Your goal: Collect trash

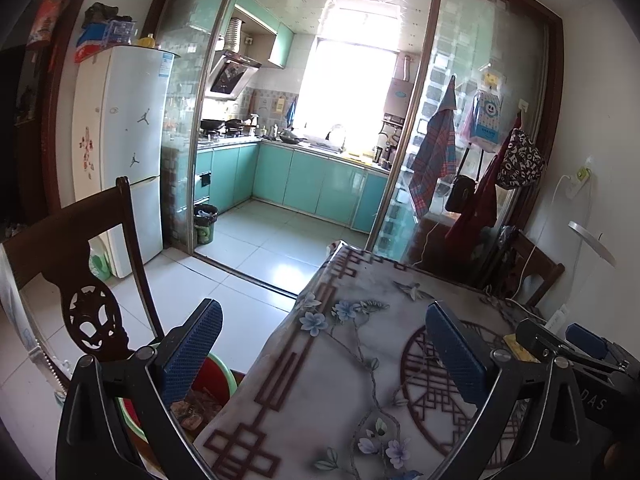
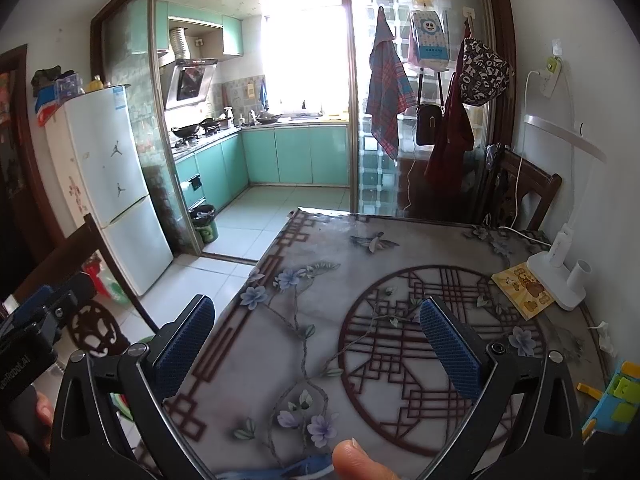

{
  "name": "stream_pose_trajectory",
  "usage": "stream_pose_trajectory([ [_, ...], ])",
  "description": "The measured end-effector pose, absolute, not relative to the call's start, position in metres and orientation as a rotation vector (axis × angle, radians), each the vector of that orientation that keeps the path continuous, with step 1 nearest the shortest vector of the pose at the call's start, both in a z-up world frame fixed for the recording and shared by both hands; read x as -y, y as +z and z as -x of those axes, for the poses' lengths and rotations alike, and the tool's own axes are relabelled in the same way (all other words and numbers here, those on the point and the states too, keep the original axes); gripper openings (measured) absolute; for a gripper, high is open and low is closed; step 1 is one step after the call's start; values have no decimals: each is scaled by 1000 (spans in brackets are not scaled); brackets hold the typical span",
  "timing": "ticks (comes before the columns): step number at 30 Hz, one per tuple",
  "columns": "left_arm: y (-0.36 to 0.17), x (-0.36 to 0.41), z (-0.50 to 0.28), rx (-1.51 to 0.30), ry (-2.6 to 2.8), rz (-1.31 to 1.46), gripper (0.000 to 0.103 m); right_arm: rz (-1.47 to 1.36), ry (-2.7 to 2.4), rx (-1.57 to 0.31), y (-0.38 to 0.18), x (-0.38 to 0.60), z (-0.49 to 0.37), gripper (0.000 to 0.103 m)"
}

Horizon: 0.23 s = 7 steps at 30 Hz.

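My left gripper [image 1: 324, 354] is open and empty, held over the left edge of the table [image 1: 360, 360] with its flowered cloth. Below its left finger a green and red basin [image 1: 208, 380] on the chair holds brown scraps. My right gripper [image 2: 316, 346] is open and empty above the table [image 2: 360, 280]. A crumpled white tissue [image 2: 605, 338] lies at the table's right edge. A yellow picture card [image 2: 522, 288] lies by the lamp base. A lined green trash bin [image 2: 205, 224] stands on the kitchen floor; it also shows in the left wrist view [image 1: 206, 224].
A white desk lamp [image 2: 558, 276] stands at the table's right. Blue, yellow and green plastic pieces [image 2: 616, 396] lie at the right edge. A dark wooden chair [image 1: 80, 280] stands left of the table. A white fridge [image 2: 108, 184] stands by the kitchen door. Bags and cloths hang on the glass partition [image 2: 440, 100].
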<state>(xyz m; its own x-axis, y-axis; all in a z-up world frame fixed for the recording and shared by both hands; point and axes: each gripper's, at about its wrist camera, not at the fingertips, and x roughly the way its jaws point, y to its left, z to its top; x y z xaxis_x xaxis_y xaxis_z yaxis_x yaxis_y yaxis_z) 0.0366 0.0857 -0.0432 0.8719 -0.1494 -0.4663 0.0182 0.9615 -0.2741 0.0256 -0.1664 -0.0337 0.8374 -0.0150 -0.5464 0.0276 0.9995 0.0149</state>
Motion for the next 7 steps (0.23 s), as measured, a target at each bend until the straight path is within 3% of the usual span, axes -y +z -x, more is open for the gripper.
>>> stream_pose_trajectory([
  [7,-53,-66,-51,-554,-164,240,102,-34,-38,-601,-42,174,-35,103],
])
